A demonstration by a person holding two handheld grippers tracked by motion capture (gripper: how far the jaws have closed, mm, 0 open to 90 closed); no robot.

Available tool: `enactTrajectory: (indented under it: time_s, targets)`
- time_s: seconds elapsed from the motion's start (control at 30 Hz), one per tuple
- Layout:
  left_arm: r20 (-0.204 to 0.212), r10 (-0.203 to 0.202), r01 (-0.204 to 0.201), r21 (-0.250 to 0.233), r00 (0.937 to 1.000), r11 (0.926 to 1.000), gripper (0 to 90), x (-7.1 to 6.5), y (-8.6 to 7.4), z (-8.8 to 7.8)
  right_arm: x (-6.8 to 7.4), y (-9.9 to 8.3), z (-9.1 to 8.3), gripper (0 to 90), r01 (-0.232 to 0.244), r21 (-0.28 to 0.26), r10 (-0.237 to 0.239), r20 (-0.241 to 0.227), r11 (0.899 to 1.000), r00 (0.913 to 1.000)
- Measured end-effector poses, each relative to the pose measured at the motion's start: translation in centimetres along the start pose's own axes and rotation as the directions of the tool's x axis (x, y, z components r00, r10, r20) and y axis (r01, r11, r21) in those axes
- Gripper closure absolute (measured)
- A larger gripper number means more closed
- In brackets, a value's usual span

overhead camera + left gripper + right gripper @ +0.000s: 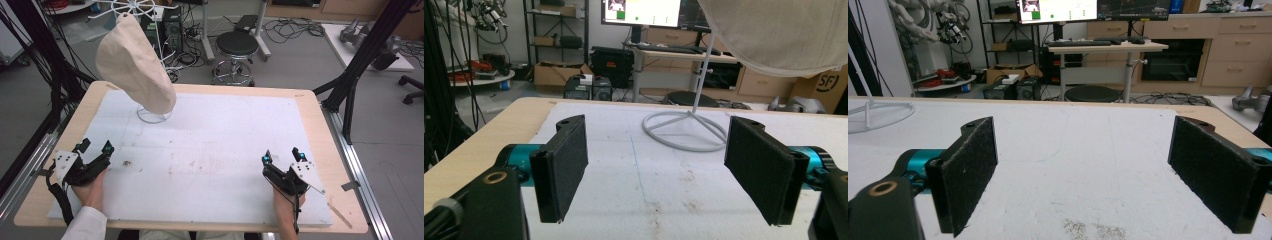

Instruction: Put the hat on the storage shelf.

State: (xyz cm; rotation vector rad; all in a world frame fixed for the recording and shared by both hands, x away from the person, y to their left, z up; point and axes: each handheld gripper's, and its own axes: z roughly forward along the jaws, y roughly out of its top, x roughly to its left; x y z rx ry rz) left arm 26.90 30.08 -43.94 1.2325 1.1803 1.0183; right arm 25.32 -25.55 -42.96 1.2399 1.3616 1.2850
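Note:
A cream cloth cap (134, 64) hangs on a white wire stand (151, 115) at the back left of the white mat (210, 150). In the left gripper view the cap (774, 35) fills the upper right and the stand's ring base (684, 132) lies ahead on the mat. My left gripper (95, 147) rests near the mat's front left edge, open, nothing between its pads (566, 165). My right gripper (282, 156) rests at the front right, open and empty too, its pads (968, 170) wide apart. The stand's ring (878, 115) shows at the far left of the right gripper view.
The mat covers a wooden table (327, 145) with a bare rim. Small dirt stains (126, 163) mark the mat. Beyond the table stand a round stool (236, 47), black frame legs (357, 65) and cables on the floor.

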Motion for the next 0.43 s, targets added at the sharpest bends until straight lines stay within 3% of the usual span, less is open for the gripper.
enactTrajectory:
  time_s: [0.43]
  targets:
    - [-0.012,-0.009,0.009,0.003,0.9999,1.0,25.4,0.31,-0.01,0.0,-0.22,-0.01,-0.11,11.5,-0.006,-0.007,0.006,0.007,1.0,1.0]
